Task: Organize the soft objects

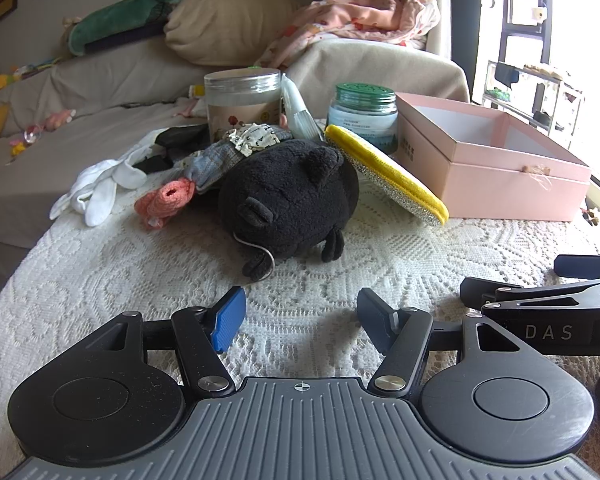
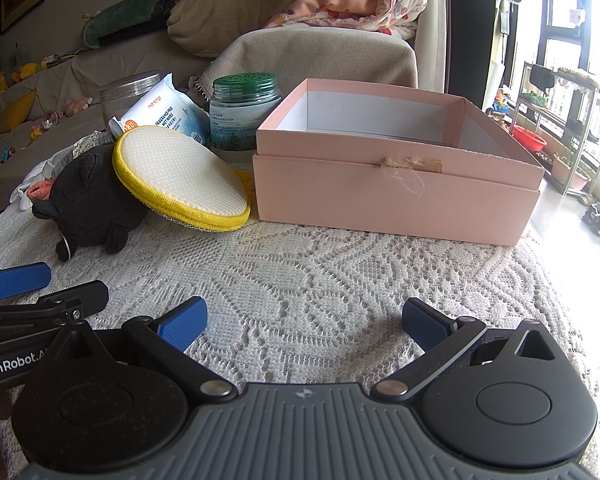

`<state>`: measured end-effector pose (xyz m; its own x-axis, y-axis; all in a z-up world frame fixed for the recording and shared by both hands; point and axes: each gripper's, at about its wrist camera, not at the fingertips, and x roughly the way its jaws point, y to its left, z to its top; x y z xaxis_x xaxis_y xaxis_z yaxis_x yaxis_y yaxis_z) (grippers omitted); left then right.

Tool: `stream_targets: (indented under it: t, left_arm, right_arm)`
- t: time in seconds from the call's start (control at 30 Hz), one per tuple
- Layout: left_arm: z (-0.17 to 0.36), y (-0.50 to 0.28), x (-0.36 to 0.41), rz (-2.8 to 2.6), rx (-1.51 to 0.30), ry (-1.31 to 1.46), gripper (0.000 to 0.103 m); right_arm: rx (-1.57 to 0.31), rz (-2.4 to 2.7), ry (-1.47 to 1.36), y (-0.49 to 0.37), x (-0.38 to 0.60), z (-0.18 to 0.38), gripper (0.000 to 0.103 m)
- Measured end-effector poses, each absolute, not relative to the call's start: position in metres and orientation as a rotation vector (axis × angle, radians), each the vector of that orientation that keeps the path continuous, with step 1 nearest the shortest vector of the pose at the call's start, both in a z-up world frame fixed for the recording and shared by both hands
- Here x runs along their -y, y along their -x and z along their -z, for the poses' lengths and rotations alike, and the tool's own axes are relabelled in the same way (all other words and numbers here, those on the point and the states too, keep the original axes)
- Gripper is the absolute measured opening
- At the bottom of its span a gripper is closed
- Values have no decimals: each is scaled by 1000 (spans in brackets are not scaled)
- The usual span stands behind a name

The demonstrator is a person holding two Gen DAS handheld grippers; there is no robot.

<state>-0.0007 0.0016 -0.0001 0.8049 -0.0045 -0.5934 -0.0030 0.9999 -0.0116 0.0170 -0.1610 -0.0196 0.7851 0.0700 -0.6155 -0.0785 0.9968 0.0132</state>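
Note:
A black plush toy (image 1: 288, 200) lies on the lace tablecloth (image 1: 140, 272), straight ahead of my left gripper (image 1: 300, 320), which is open and empty. A yellow-edged sponge pad (image 1: 388, 174) leans on the plush's right side. A pink sock (image 1: 166, 200), a grey cloth (image 1: 216, 162) and white gloves (image 1: 100, 186) lie to its left. An open pink box (image 1: 496, 160) stands at the right. In the right wrist view my right gripper (image 2: 304, 322) is open and empty, facing the box (image 2: 396, 196); the plush (image 2: 88, 204) and the pad (image 2: 184, 176) are at left.
A clear jar (image 1: 242, 98), a green-lidded jar (image 1: 364, 116) and a wet-wipes pack (image 2: 164, 114) stand behind the soft things. A sofa with a pillow (image 1: 228, 24) and a pink blanket (image 1: 356, 20) is beyond. The table's edge drops at the right (image 2: 560, 280).

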Motion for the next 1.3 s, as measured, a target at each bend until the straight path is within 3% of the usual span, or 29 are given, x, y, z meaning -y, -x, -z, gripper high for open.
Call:
stream_targets:
  t: [0.6, 0.77, 0.9, 1.1, 1.3]
  left_arm:
    - [0, 1, -2, -4, -636, 11, 68]
    - [0, 7, 4, -7, -620, -32, 61]
    - [-2, 10, 4, 61, -625, -72, 47]
    - [-22, -3, -48, 184, -659, 79, 43]
    - [-70, -46, -148, 39, -542, 148, 43]
  right_arm:
    - [-663, -81, 11, -16, 158, 20, 103]
    - [-734, -109, 20, -21, 158, 14, 103]
    - [-822, -116, 48, -29, 157, 8, 103]
    - [-835, -108, 45, -27, 157, 9, 103]
    - [-825, -140, 59, -27, 157, 10, 103]
